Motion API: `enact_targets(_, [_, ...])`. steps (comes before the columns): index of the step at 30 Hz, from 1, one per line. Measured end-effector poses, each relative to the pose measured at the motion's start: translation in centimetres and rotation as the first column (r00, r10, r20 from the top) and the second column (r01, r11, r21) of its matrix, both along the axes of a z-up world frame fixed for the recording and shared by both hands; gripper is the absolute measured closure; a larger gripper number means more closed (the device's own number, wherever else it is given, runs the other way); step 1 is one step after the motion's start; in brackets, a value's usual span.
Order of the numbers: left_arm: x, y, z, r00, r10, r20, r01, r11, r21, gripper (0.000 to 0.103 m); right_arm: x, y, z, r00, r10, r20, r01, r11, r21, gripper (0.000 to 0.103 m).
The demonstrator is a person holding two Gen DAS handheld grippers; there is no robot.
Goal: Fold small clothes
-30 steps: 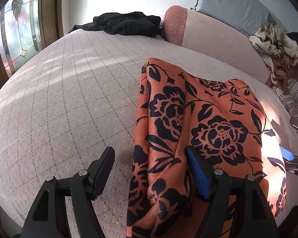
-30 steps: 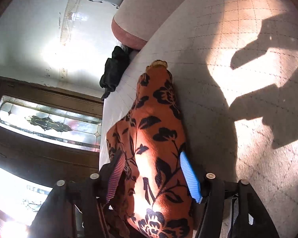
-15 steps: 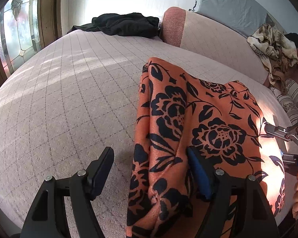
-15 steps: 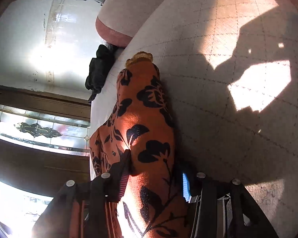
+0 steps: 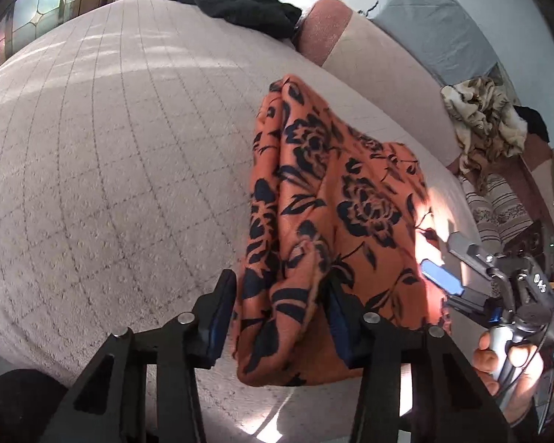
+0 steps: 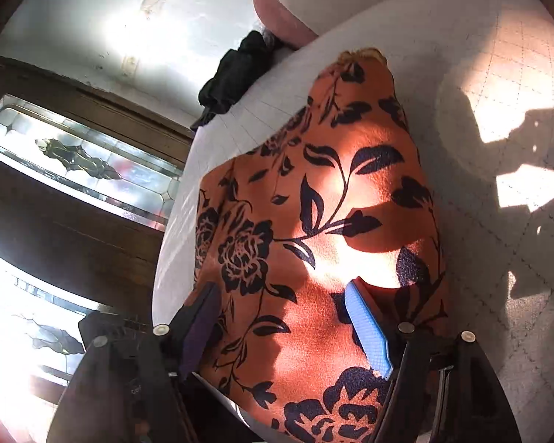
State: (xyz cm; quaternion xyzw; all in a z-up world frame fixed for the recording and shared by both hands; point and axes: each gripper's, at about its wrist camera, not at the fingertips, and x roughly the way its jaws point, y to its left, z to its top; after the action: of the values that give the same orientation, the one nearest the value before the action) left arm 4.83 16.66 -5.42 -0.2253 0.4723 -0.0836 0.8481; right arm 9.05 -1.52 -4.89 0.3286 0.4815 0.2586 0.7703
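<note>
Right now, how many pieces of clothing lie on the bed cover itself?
2. The orange flowered garment lies near the front edge of the bed cover; the black garment lies at the far end beside the bolster. Others may be hidden out of view.

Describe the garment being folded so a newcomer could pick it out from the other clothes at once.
Start from the pale quilted bed that fills the left wrist view. Near its front edge, bunched between the left gripper's jaws, lies the orange cloth. Its black flower print sets it apart from the plain black garment at the far end.
</note>
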Motion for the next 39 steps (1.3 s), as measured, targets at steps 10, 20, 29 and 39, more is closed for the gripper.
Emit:
enact_targets(10, [13.6,1.8,-1.4,0.992,-0.004,-0.128,0.001,1.000,-0.028,0.066,-0.6,-1.1,-0.4,1.000,0.021,0.014,-0.022,0.999,0.042,0.029])
enact_targets(20, [11.9,3.5,0.4,0.996,0.018,-0.084,-0.024,0.996,-0.081,0.066,-0.9,-1.5,-0.9,0.999,0.028,0.017,-0.030,0.995,0.091,0.029])
enact_targets(29, [3.8,0.9,-1.9,0.996,0.027,-0.080,-0.023,0.999,0.047,0.053,-0.2,-1.6,-0.8,1.000,0.012,-0.025,-0.009,0.995,0.100,0.029])
enact_targets(39, [2.4,0.1,2.7,0.999,0.048,0.019,-0.050,0.988,0.146,0.043,-2.7,-4.1,0.9,0.998,-0.051,-0.047,0.056,0.993,0.103,0.027])
